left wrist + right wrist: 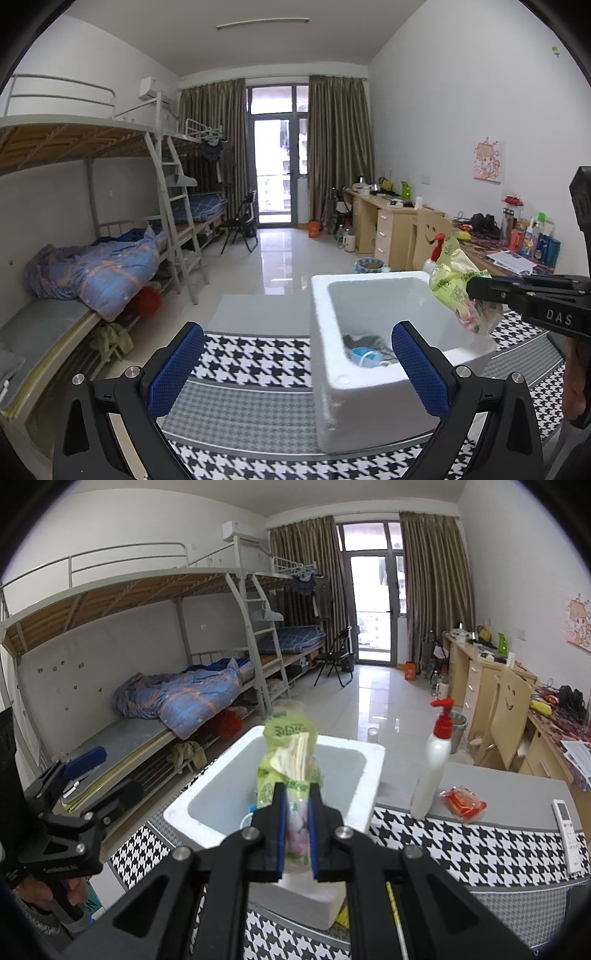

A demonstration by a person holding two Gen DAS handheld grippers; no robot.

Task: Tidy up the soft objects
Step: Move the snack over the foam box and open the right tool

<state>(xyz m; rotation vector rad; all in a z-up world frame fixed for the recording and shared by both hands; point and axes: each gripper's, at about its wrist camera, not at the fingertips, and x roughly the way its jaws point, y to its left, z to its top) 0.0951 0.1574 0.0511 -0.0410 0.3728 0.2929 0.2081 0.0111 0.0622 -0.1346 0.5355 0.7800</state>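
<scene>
A white foam box point(354, 402) stands on the houndstooth tablecloth point(255, 358), and it shows again as the foam box point(207, 812) in the right wrist view. Grey and blue soft items point(364, 350) lie at its bottom. My left gripper point(295, 369) is open at the box's near left corner, nothing between its blue pads. My right gripper point(297, 830) is shut on a green plastic tissue pack point(291, 760), held above the box. From the left the same tissue pack point(456, 284) hangs over the box's right rim, pinched by the right gripper point(480, 291).
A white pump bottle with a red top point(432, 771), a red packet point(463, 803) and a white remote point(567, 821) lie on the table right of the box. Bunk beds point(92, 266) line the left wall, desks point(391, 221) the right. A hand point(55, 890) holds the left gripper.
</scene>
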